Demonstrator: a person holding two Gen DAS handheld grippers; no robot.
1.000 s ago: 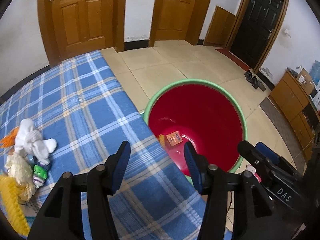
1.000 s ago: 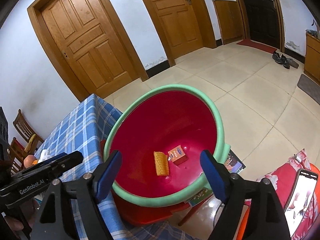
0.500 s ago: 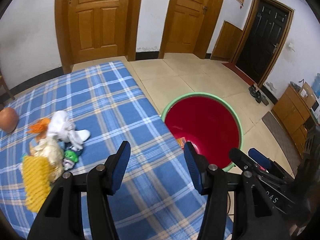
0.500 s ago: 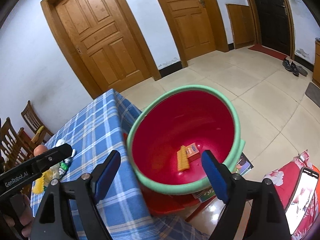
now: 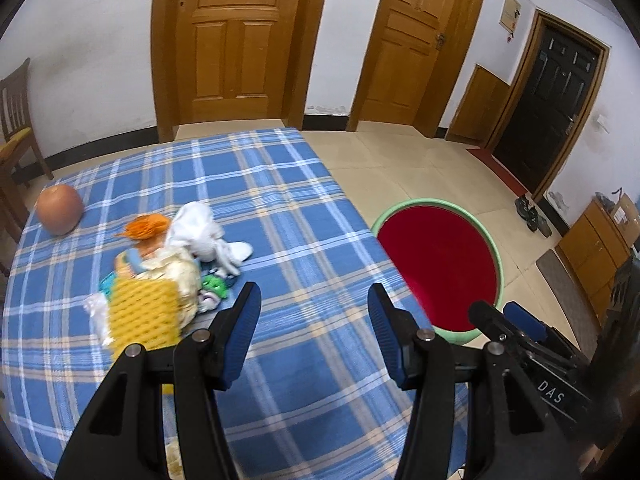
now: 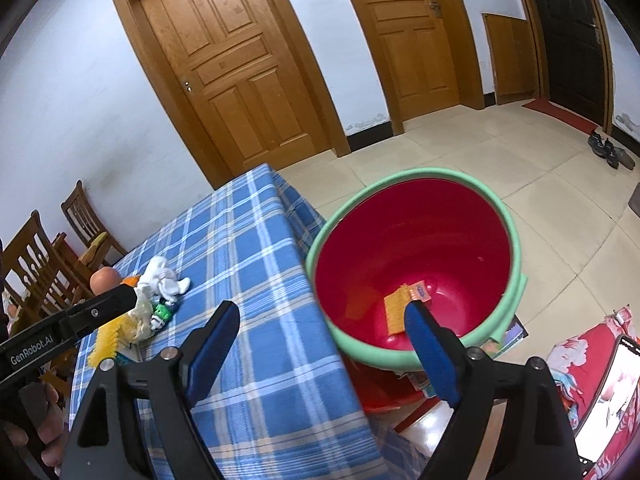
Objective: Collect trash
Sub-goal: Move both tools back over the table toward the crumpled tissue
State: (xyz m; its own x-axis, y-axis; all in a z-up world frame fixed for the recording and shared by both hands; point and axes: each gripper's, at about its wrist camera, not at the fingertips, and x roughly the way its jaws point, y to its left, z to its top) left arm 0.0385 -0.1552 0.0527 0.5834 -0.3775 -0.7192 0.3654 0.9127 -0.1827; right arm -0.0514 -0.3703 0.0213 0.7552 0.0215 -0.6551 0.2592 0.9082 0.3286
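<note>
A pile of trash (image 5: 168,264) lies on the blue plaid table (image 5: 280,208): a yellow foam net (image 5: 142,316), white crumpled tissue (image 5: 200,232), an orange foam net (image 5: 146,226) and green wrappers (image 5: 214,284). A red basin with a green rim (image 5: 440,260) stands beside the table's right edge; in the right wrist view (image 6: 416,256) it holds a yellow net piece (image 6: 396,308) and a small orange box (image 6: 420,292). My left gripper (image 5: 314,316) is open and empty above the table, right of the pile. My right gripper (image 6: 320,336) is open and empty over the table edge and basin.
An orange-brown ball (image 5: 59,209) sits at the table's far left. Wooden chairs (image 6: 48,264) stand beyond the table. Wooden doors line the far wall. Shoes (image 5: 534,216) and a cabinet (image 5: 596,244) are on the right. A phone (image 6: 616,392) lies on red cloth below the basin.
Both grippers have pulled back and swung left from above the basin toward the table. The trash pile is now more fully in the left wrist view. Both stay open and empty.
</note>
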